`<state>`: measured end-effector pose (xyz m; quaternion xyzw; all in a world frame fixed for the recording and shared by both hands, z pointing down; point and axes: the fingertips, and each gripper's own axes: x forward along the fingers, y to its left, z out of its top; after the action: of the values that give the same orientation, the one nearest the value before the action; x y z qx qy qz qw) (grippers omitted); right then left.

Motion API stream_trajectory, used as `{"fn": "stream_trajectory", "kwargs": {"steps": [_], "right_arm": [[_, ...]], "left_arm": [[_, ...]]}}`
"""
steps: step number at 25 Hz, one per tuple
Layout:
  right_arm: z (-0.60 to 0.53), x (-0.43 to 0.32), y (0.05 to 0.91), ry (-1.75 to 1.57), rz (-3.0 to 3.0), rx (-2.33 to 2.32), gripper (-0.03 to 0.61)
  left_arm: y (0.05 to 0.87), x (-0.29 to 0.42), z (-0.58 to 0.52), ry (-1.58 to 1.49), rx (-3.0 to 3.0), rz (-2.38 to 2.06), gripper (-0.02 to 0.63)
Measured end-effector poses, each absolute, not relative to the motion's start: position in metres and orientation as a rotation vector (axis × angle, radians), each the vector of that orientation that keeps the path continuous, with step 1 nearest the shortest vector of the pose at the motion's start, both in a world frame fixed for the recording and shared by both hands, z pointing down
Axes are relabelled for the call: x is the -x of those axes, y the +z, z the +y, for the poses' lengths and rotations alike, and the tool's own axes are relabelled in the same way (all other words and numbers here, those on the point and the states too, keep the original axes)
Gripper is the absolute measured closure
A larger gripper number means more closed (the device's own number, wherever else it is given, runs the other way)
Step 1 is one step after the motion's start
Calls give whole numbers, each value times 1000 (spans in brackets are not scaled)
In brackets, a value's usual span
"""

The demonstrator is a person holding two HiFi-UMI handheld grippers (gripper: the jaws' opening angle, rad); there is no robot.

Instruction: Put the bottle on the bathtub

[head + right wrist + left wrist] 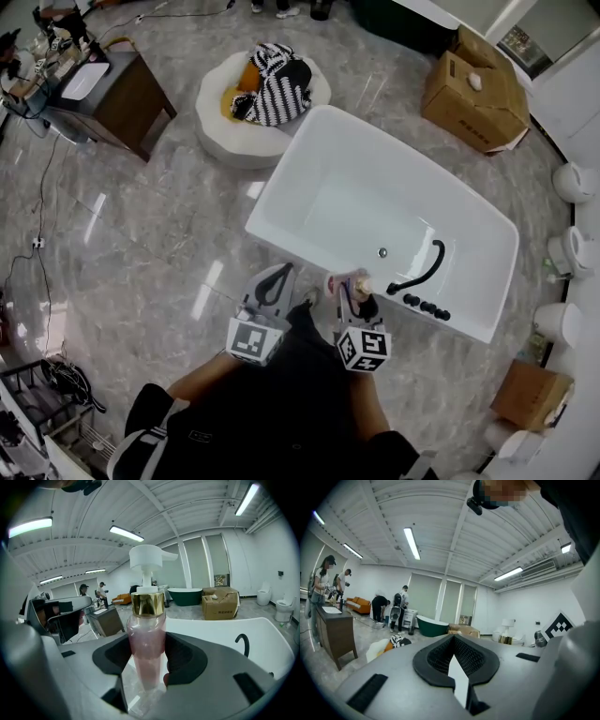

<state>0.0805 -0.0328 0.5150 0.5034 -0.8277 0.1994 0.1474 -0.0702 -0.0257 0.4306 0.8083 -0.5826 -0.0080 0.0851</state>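
Pink pump bottle (146, 620) clamped upright at mid-body in right hand-held gripper (147, 654). Judged light, rigid, smooth, top-heavy; body grip soundest, never the pump. Bathtub (211, 627) rim near, ahead. Left hand-held gripper (454, 662) jaws together, empty.

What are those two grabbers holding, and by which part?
The right gripper clamps the pink pump bottle by its body, below the gold collar. The left gripper holds nothing.
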Motion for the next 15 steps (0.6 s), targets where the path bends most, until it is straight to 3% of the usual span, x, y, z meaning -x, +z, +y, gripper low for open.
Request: {"fn": "stream_trajectory", "kwargs": {"steps": [15], "right_arm": [[-107, -90, 567, 600, -2301, -1354, 362]], "left_arm": [[434, 48, -112, 33, -2417, -1716, 598]]}}
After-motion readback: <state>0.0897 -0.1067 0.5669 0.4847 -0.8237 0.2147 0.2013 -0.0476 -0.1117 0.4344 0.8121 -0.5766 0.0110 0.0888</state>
